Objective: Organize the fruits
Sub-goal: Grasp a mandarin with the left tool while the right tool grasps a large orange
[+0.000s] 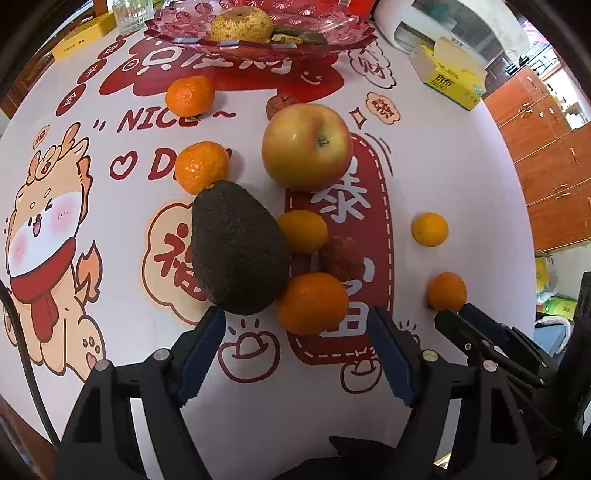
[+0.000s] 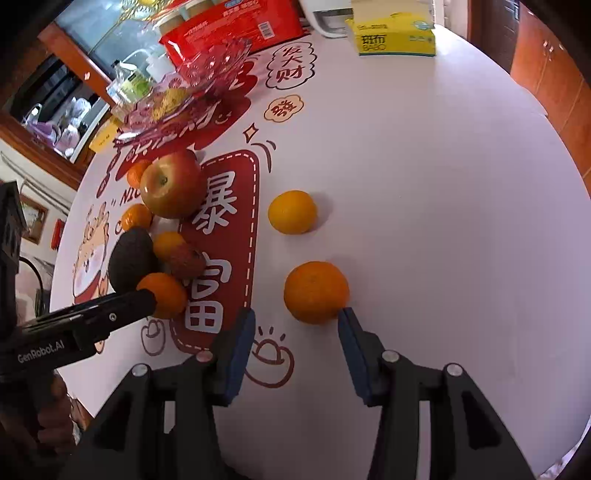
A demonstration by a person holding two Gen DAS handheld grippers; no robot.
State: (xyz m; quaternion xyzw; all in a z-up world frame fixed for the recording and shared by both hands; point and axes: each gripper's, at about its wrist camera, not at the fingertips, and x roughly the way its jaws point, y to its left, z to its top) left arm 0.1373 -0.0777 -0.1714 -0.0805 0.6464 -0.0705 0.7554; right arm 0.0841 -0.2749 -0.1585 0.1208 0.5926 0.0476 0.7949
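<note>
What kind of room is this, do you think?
Probably a home dining room or kitchen: a table with a festive printed cloth, a pink glass fruit plate, a tissue box, and wooden cabinets beside it.

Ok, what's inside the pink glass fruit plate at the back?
In the pink glass fruit plate sits one rough yellowish citrus fruit, with some dark brownish pieces beside it. The far side of the plate is out of frame, so anything there is unseen.

The right gripper (image 2: pixel 297 317) is open, its fingers (image 2: pixel 349 328) just by an orange (image 2: pixel 316 291) on the counter (image 2: pixel 443 221). An apple (image 2: pixel 171 188) and avocado (image 2: pixel 130 258) sit left.
</note>
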